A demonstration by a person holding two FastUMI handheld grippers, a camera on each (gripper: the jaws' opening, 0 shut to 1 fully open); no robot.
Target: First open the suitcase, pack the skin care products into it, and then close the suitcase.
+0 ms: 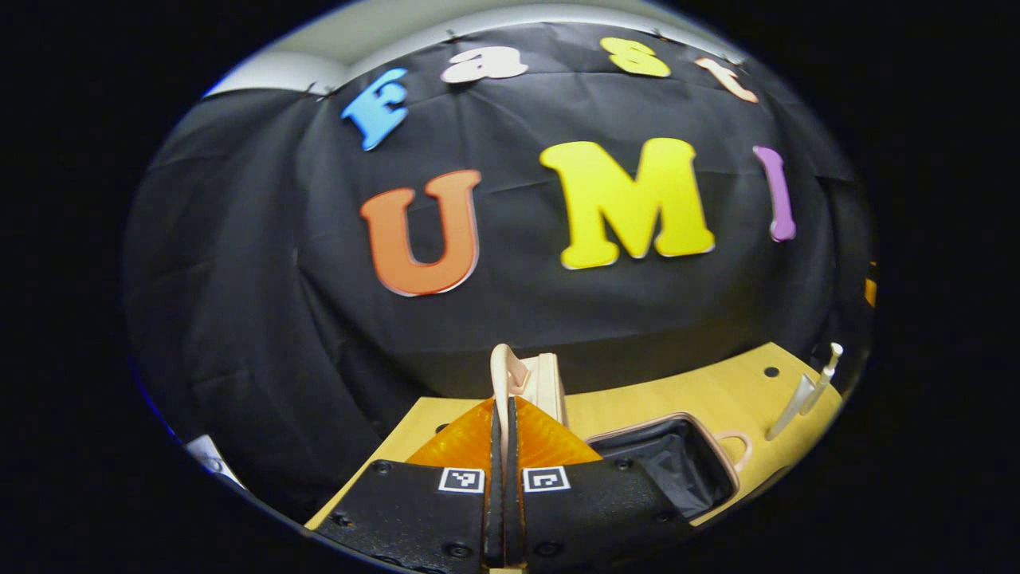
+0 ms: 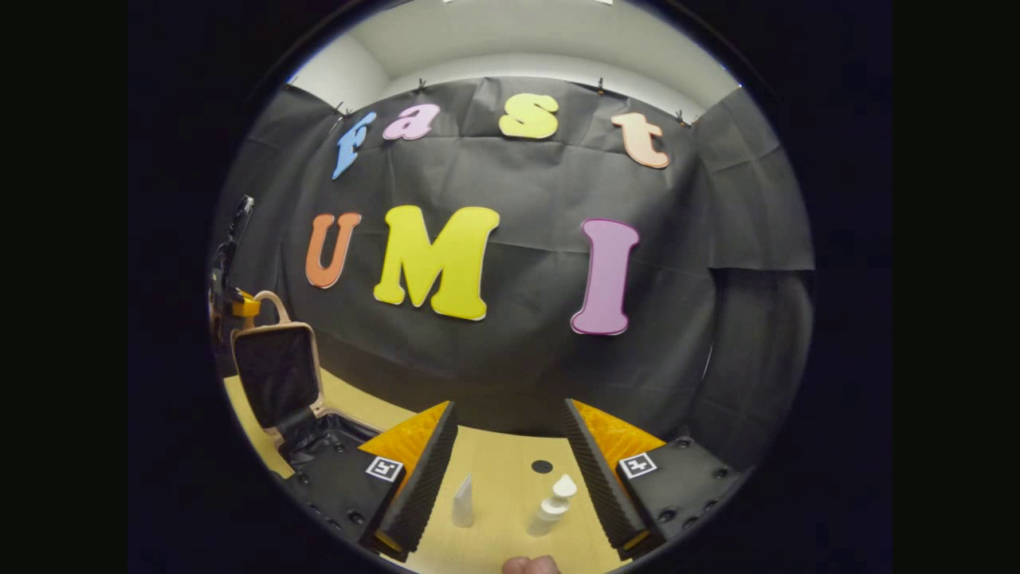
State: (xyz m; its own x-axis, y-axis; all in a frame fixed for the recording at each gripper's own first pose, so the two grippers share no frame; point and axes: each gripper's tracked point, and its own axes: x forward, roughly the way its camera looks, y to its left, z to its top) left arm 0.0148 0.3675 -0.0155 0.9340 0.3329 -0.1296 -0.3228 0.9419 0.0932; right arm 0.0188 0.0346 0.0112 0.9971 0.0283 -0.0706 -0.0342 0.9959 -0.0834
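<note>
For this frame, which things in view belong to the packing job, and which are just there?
Part of the job:
- suitcase, open, lid upright
- tube standing on the table
- pump bottle beside the tube
- left hand-held gripper, shut on the lid's edge
- right hand-held gripper, open, tube and bottle ahead between its fingers

Just there:
- table
- dark hole in the tabletop

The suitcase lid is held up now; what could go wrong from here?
1. The left gripper pinches only the edge of the lid; if it slips, the lid may fall onto the open suitcase.
2. The tube and pump bottle stand close between the right gripper fingers; grabbing one may topple the other.
</note>
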